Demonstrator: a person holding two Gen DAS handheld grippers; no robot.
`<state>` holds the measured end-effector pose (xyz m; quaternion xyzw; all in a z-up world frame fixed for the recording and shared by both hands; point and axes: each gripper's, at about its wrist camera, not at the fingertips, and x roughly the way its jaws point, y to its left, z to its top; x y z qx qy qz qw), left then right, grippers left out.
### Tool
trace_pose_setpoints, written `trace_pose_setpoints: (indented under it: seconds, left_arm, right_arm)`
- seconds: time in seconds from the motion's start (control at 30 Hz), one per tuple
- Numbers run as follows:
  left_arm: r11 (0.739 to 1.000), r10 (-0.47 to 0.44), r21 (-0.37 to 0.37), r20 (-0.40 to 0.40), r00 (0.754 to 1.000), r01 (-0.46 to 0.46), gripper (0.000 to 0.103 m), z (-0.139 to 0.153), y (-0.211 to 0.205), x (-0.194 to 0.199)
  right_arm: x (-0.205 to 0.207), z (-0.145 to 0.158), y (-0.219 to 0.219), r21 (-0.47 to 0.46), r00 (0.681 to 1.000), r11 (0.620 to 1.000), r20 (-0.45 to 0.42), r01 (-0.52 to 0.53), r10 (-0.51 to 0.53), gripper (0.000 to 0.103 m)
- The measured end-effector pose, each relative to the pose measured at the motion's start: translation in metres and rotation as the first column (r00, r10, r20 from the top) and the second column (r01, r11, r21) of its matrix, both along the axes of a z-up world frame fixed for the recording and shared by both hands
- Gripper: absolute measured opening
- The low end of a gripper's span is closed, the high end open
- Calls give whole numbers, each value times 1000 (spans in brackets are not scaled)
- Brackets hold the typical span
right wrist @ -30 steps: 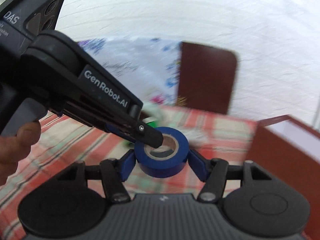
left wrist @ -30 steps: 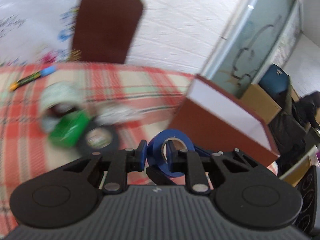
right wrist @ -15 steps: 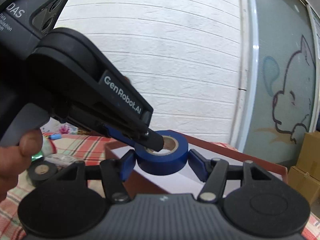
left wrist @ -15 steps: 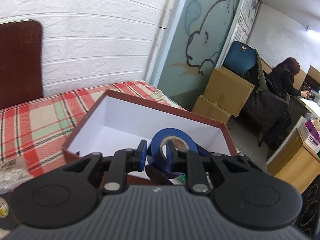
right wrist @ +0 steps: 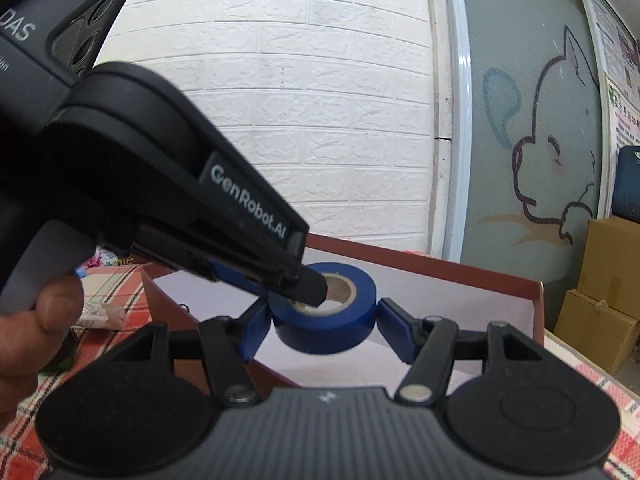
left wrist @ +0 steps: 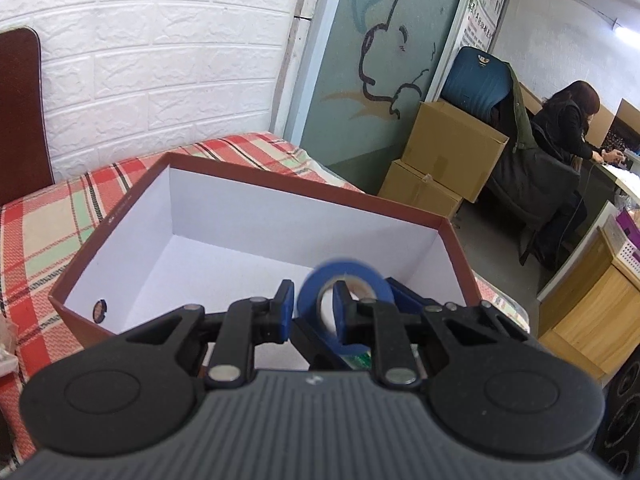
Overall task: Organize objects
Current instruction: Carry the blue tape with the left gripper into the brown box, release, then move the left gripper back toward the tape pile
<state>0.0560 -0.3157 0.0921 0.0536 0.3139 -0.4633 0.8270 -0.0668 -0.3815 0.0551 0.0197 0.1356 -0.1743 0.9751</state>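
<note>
A blue tape roll [left wrist: 345,285] is held above the open brown box with white inside [left wrist: 224,248]. My left gripper [left wrist: 311,304] is shut on the roll's wall, one finger through its core. In the right wrist view the roll [right wrist: 325,320] lies between my right gripper's [right wrist: 323,330] blue pads; the left pad touches it, the right pad shows a small gap. The left gripper [right wrist: 308,284] reaches in from the upper left. The box [right wrist: 460,276] lies behind and below.
A red plaid cloth [left wrist: 44,216] covers the table. A brown lid [left wrist: 20,112] leans on the white brick wall. Cardboard boxes [left wrist: 452,160], a blue chair [left wrist: 476,80] and a seated person [left wrist: 568,128] are at the right. A white packet [right wrist: 102,312] lies left.
Both grippers moved with the blue roll from over the plaid cloth to above the open box. The right gripper's pads have spread slightly from the roll.
</note>
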Motion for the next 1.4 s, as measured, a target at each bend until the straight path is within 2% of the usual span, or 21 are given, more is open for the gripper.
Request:
trace_pose_setpoints:
  seconds: [0.27,0.37,0.63,0.77,0.83,1.13,1.4]
  left_arm:
    - [996,69,59,77,995,-74,34,4,6,-11]
    - [993,92,61,99,991,-98,43,7,16,-17]
    - [981,173,54,165,971,-184,45,13,60,-31]
    - [964,246,70,140,959,-258,46,4,93,-28]
    - [951,285,85,129,950,-297,46,-4,111,-25]
    - [886,412,188,95,906,-423,48,-44,180,-15]
    - [843,480,240,68,875,-481,50,-69,226,-8]
  right_arm:
    - [-6,-4,4,8,1000,1000,7,26,-26,68]
    - [-8,-3,2,15,1000,1000,20,23,-23,68]
    - [-21,-2,24,0,997,1000,70,12,-12,70]
    - [-24,-6,37,4,997,1000,71,6,-7,71]
    - [-26,-9,49,-19,997,1000,77,5,-3,74]
    - [-8,-23,98,10,991,992,-28,-129,129,80]
    - [17,-42,137,72,954,970,-177,-232,242,82]
